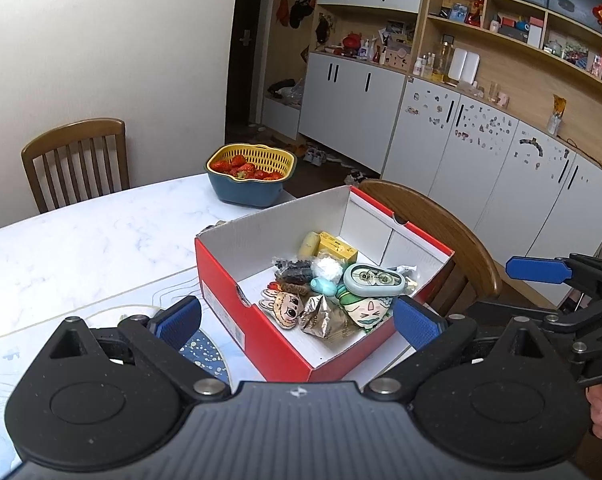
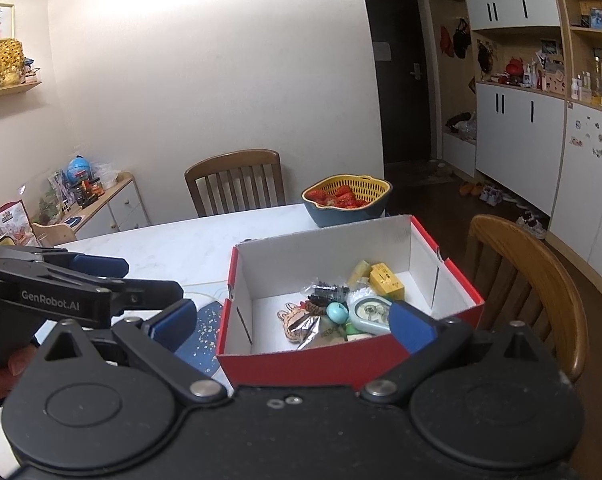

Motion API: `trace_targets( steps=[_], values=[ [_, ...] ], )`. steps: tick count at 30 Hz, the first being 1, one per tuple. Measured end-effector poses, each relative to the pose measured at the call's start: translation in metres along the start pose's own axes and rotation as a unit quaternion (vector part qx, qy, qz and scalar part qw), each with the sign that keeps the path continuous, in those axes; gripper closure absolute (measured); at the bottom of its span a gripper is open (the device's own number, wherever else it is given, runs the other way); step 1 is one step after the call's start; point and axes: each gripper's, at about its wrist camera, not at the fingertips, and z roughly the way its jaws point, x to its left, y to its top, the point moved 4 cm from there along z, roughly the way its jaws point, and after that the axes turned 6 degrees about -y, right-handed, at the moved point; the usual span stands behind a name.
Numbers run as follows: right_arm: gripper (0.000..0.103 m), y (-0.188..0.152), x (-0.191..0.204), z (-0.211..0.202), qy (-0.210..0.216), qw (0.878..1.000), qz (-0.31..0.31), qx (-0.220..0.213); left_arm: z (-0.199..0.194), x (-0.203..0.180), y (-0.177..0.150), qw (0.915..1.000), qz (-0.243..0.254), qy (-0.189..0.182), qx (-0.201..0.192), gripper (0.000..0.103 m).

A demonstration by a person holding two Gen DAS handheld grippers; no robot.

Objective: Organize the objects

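1. Left tool (image 1: 297, 322): blue-padded fingers spread wide, nothing between them, hovering over the near side of the box.
2. Right tool (image 2: 293, 322): also spread, empty, just beside the left one.
3. Open red cardboard box with white interior (image 1: 237, 300) sits at the bench's right edge, near its far right corner.
4. Inside, piled toward the near right corner: pale blue oval case (image 1: 373, 280), yellow carton (image 1: 337, 246), silver foil packet (image 1: 321, 316), cartoon-face cutouts.
5. Yellow-and-blue colander of strawberries (image 1: 249, 176) at the far right corner of the white marble bench (image 1: 81, 240).
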Motion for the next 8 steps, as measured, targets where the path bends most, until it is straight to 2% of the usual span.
trace_targets(
  steps=[8],
  values=[
    [0.001, -0.0072, 0.0011, 0.0008, -0.010, 1.000, 0.010, 0.011, -0.0006, 0.0080, -0.0021, 1.0000, -0.002, -0.002, -0.001, 0.000]
  ],
)
